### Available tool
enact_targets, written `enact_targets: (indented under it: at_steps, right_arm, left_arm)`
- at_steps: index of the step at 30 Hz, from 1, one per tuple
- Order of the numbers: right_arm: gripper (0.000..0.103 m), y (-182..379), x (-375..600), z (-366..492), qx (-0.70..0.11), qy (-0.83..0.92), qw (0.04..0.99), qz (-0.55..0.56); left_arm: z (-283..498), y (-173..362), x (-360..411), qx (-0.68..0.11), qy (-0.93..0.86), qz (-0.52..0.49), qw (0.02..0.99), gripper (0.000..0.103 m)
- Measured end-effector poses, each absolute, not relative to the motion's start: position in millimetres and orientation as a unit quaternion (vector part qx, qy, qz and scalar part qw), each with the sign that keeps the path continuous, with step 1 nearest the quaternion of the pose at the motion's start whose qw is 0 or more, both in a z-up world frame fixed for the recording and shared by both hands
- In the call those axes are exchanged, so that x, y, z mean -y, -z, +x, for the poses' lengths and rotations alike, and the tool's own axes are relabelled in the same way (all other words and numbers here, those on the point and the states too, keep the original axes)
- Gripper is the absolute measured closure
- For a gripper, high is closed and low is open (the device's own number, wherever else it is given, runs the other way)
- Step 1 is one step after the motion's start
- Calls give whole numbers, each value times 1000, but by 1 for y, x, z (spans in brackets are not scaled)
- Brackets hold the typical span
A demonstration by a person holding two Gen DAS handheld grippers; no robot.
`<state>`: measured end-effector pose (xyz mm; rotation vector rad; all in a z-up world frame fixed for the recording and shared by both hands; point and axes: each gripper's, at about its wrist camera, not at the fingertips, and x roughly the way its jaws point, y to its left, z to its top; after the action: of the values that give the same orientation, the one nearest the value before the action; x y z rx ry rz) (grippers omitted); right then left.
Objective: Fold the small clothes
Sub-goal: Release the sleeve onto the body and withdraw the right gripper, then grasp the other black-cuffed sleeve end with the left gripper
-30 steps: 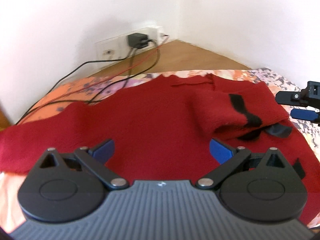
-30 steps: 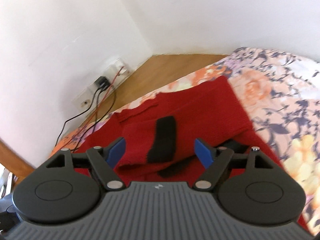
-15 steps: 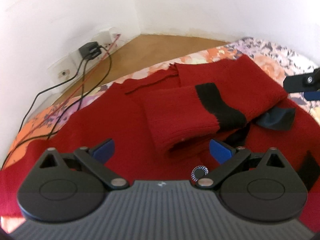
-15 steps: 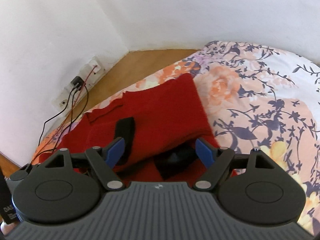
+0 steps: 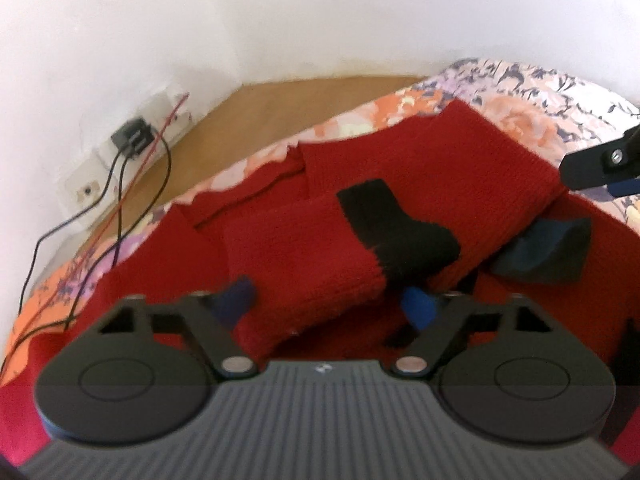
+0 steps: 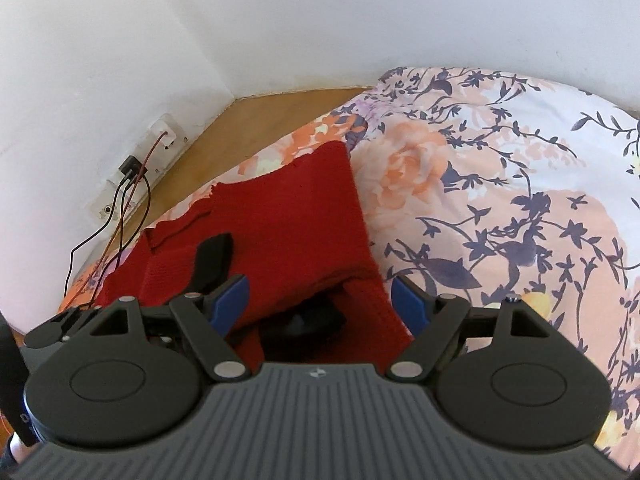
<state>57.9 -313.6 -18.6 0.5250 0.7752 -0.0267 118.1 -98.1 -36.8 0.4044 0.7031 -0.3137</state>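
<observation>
A red knitted sweater (image 5: 472,168) lies spread on a floral bedsheet (image 6: 500,184), with one sleeve folded across its body. That sleeve ends in a black cuff (image 5: 392,220). My left gripper (image 5: 330,300) hovers open just above the folded sleeve, its blue pads on either side of it. The right gripper (image 6: 320,300) is open over the sweater's (image 6: 288,216) right edge, above a dark patch (image 6: 304,324) under the fold. Its tip also shows at the right edge of the left wrist view, as the right gripper (image 5: 600,168).
A wooden floor strip (image 6: 256,136) runs between the bed and the white wall. A wall socket with a black plug (image 5: 130,140) feeds black and red cables (image 5: 116,216) that trail onto the bed's left corner.
Both grippers swung right and moved closer to the sweater. The left one now straddles the folded sleeve; the right one sits lower over the sweater's right edge.
</observation>
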Motion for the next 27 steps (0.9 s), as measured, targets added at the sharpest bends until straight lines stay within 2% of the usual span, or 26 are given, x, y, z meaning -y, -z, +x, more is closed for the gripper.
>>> enact_targets:
  at_steps: [1, 2, 3, 6, 15, 27]
  right_arm:
    - [20, 20, 314, 59, -374, 12, 892, 252]
    - [20, 21, 315, 59, -375, 12, 892, 251]
    - [20, 22, 316, 61, -376, 12, 892, 252]
    - [20, 24, 317, 63, -378, 12, 890, 255]
    - [20, 28, 314, 72, -378, 1, 890, 253]
    - [20, 32, 305, 79, -383, -22, 885, 262]
  left_arm:
    - [118, 36, 98, -339, 157, 192, 907, 52]
    - [119, 35, 96, -341, 163, 182, 908, 69]
    - [120, 33, 93, -343, 166, 169, 909, 80]
    - [122, 27, 85, -340, 160, 131, 917, 86]
    - [116, 6, 35, -325, 77, -13, 942, 88]
    - [115, 22, -22, -339, -9, -75, 938, 88]
